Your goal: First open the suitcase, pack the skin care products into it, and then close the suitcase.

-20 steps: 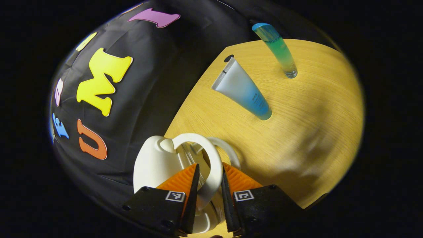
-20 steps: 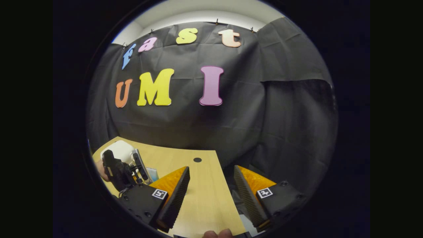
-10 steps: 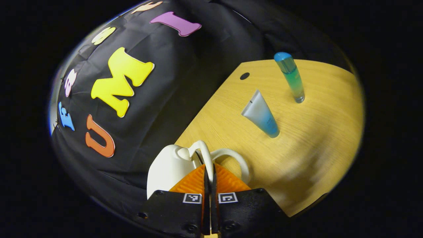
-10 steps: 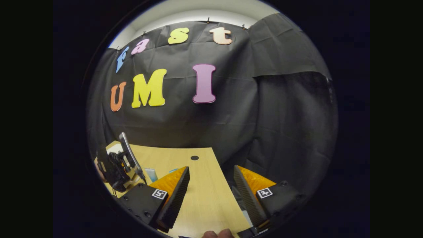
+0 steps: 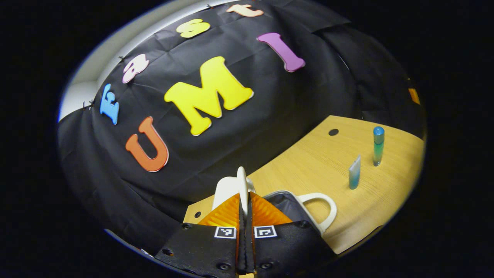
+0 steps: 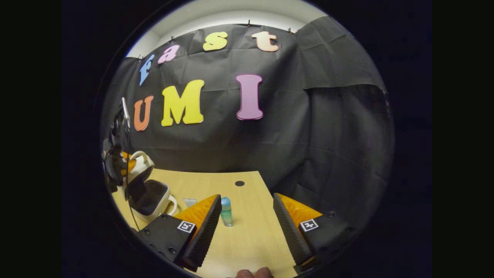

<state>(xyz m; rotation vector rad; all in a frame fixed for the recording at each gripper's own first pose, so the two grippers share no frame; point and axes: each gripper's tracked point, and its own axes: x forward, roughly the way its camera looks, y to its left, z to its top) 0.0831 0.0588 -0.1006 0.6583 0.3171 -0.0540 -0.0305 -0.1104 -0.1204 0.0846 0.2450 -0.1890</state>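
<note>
My left gripper [image 5: 244,197] is shut on the white handle [image 5: 242,181] of the small white suitcase's lid, which is raised. Below it the lower half [image 5: 285,205] shows its dark lining and its own white handle [image 5: 324,212]. In the right gripper view the suitcase [image 6: 149,196] stands part open at the table's left, lid [image 6: 139,168] tilted up, with the left gripper [image 6: 115,164] at it. A white-to-blue tube [image 5: 354,173] [image 6: 190,202] and a blue-capped bottle [image 5: 378,146] [image 6: 226,211] stand upright on the table. My right gripper [image 6: 247,227] is open over the table with nothing in it.
The wooden table [image 6: 247,247] has a round cable hole [image 6: 239,183] [image 5: 333,132] near its back edge. The black cloth wall rises close behind. A fingertip [image 6: 254,273] shows at the bottom of the right gripper view.
My left gripper closed on the lid's handle and lifted it, and the suitcase has swung open, showing the dark lining. The right gripper stayed open and hardly moved.
</note>
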